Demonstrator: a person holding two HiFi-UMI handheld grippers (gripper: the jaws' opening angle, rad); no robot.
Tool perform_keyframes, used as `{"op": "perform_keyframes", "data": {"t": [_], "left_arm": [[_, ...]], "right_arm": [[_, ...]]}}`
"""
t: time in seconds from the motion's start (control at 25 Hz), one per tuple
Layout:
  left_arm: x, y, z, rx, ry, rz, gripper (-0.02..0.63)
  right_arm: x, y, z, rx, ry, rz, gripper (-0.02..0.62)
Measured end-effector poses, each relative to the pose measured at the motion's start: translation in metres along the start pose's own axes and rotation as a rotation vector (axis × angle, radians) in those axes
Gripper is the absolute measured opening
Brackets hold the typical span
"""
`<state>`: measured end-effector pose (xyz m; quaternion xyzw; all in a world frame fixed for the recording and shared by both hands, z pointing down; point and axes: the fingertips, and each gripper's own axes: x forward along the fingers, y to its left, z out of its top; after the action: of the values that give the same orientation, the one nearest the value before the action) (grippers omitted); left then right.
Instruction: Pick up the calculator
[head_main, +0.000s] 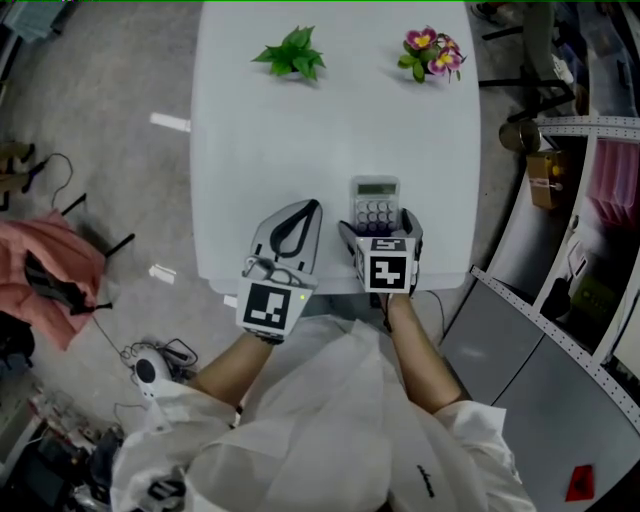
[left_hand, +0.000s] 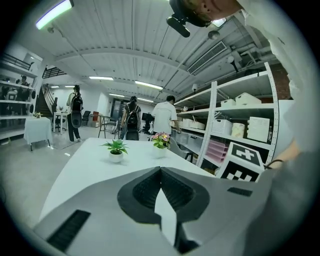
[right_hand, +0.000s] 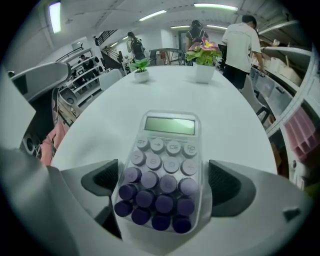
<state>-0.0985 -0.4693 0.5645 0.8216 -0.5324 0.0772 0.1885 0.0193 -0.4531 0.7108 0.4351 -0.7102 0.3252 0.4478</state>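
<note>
The calculator (right_hand: 165, 165) lies flat on the white worktop (head_main: 300, 130) near its front edge, display end pointing away from the person. The right gripper (right_hand: 165, 181) straddles its key end with jaws spread, one on each long side and not yet pinching. The right-hand jaw shows a clear gap, while the other sits just beside the case, so closing from here would likely shove the calculator sideways before both pads bite. Its clear, smooth shell looks slippery, and a hold this far back would leave the display end hanging forward, so it could pivot down or slide out during a lift. A jaw set too high might ride onto the raised purple keys rather than the case edge. The left gripper (left_hand: 161, 171) is pressed together on nothing, over the worktop just beside the right one, and does not block it. A green plant (head_main: 292, 55) and a flower pot (head_main: 432, 52) stand well apart at the far end, clear of the path.
</note>
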Motion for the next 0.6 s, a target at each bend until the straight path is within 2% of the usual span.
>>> {"op": "perform_keyframes", "data": {"t": [0.32,0.44,0.6], "left_arm": [[0.002,-0.002,-0.003,-0.004,0.008,0.005,0.02],[0.002,-0.004,-0.001,-0.002,0.011,0.01,0.02],[0.005,0.001,-0.021,-0.002,0.082,0.033,0.02]], "right_arm": [[-0.001,0.0,0.0,-0.003,-0.047,-0.006,0.558],[-0.005,0.002,0.0,-0.014,-0.058,-0.007,0.518],[-0.005,0.003,0.001,-0.018,-0.056,0.001,0.508]]}}
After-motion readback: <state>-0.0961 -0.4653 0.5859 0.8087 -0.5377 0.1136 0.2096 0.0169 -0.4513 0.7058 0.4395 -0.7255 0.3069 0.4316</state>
